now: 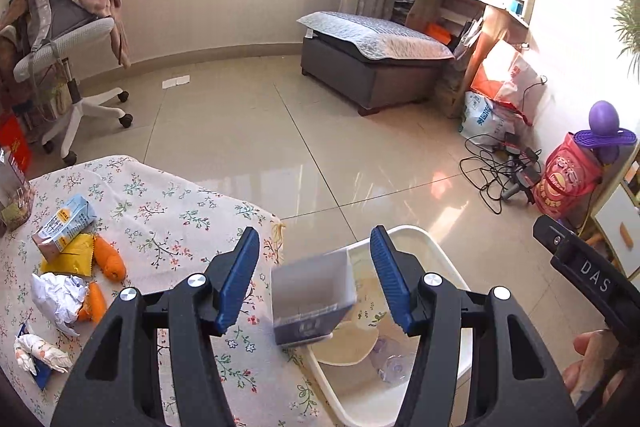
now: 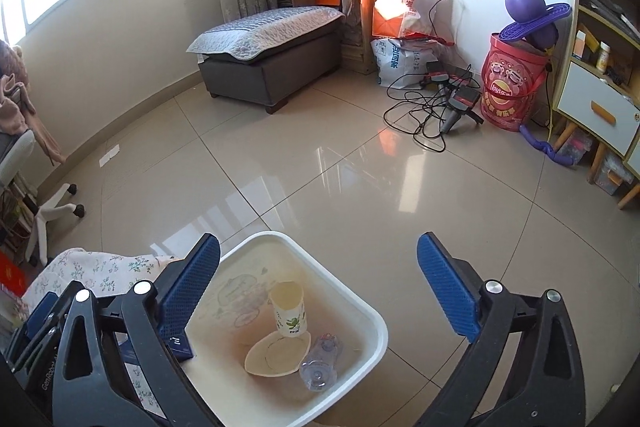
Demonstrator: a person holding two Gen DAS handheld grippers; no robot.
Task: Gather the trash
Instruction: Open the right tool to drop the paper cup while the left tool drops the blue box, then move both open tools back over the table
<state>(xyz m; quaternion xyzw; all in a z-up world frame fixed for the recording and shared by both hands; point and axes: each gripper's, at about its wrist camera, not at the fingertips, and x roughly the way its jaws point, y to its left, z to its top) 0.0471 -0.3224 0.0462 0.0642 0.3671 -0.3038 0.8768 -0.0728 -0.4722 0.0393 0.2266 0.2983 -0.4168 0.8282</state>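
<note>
My left gripper (image 1: 315,233) hangs over the corner of the floral table (image 1: 168,211) and the white bin (image 1: 416,239). A blurred grey and dark-blue carton (image 1: 312,303) is between its jaws, with a gap at each pad. My right gripper (image 2: 318,245) stands wide open over the bin (image 2: 360,307), nothing between its fingers. Inside the bin lie a paper cup (image 2: 288,311), a paper plate (image 2: 276,355) and a clear bottle (image 2: 320,363). On the table lie a light-blue milk carton (image 1: 66,223), a yellow packet (image 1: 74,257), orange wrappers (image 1: 109,259) and crumpled paper (image 1: 60,297).
The bin stands on the tiled floor against the table's corner. An office chair (image 1: 76,67) piled with clothes is at the left, a grey ottoman (image 2: 272,67) by the far wall. Cables (image 2: 432,107) and a red bucket (image 2: 512,87) lie at the right by a cabinet (image 2: 596,107).
</note>
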